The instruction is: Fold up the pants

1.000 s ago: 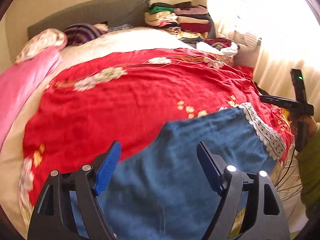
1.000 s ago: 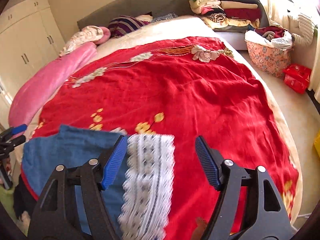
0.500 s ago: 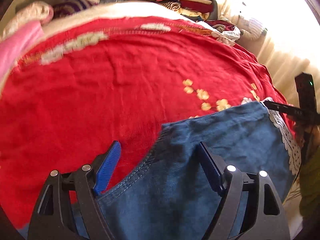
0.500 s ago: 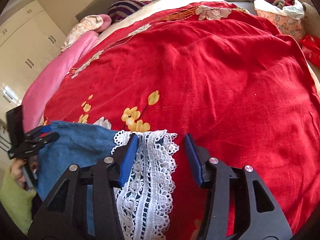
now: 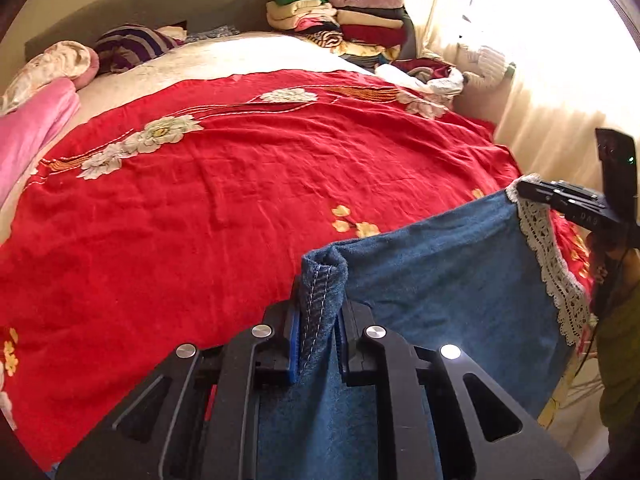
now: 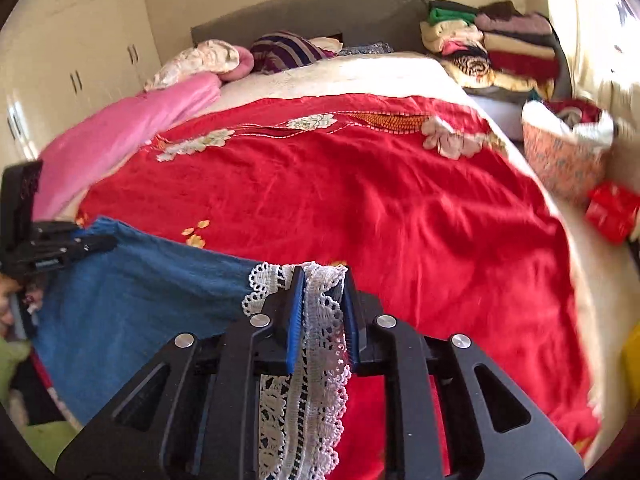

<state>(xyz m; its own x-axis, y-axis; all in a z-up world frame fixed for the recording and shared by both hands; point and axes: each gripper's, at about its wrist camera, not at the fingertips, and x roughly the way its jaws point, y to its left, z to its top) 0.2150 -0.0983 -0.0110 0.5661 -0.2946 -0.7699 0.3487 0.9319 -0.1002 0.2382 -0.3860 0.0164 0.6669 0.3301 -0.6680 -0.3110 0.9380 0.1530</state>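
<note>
The bed [image 5: 248, 56] fills most of both views, its grey headboard [image 6: 320, 8] against the far wall and a cream cupboard [image 6: 72, 52] standing to the left in the right wrist view. A red bedspread [image 5: 200, 220] with embroidered white flowers covers the near part of the mattress. A pink blanket [image 6: 120, 132] lies rolled along the left edge, with a striped pillow [image 6: 288, 50] near the headboard. A stack of folded clothes [image 5: 340, 16] sits at the far right corner of the bed, and a floral basket [image 6: 560, 160] holding laundry stands on the floor beside it. The pants [image 5: 440, 280], blue denim with a white lace trim [image 6: 308, 360] at one end, lie at the near edge of the bed on the red bedspread, stretched between the two tools. The left hand-held gripper [image 5: 318, 344] has its jaws closing narrow on a stitched denim hem, which stands bunched up between the blue pads [image 5: 295, 344]. The right hand-held gripper [image 6: 320, 320] has its jaws closing narrow on the lace trim, which passes between its pads [image 6: 295, 320] and hangs below them. Each tool appears at the edge of the other's view, holding the opposite corner of the pants
</note>
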